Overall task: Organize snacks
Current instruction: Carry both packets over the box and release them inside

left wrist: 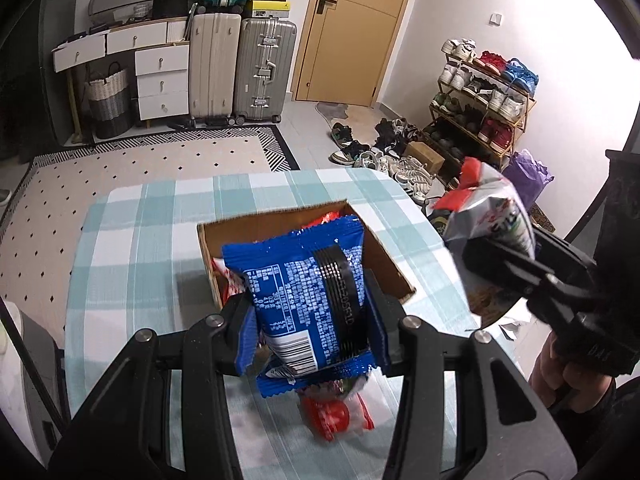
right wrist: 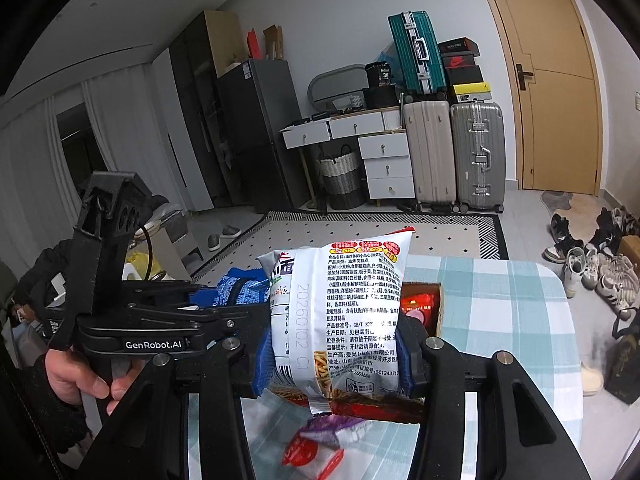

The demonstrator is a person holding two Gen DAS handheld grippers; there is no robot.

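The desk point(left wrist: 120, 240) is covered with a blue and white checked cloth point(right wrist: 500, 312). An open cardboard box point(left wrist: 384, 256) stands on it near the middle, with red wrappers visible inside.

The left gripper point(left wrist: 310, 320) is held above the desk, in front of the box. Its jaws are clamped on a blue snack packet point(left wrist: 304, 292), which stands upright between them, printed back facing the camera. The packet is clear of the desk surface.

The right gripper point(right wrist: 334, 356) is held to the right of the box, also above the desk. Its jaws are clamped on a white snack bag point(right wrist: 340, 312), upright, with its printed label facing the camera. A hand point(right wrist: 80, 376) grips the handle of the left gripper, seen from the right wrist view.

On the cloth below both grippers lies a small red and clear packet point(left wrist: 338, 416), just beside a purple and white wrapper point(right wrist: 340, 430); both are blurred.
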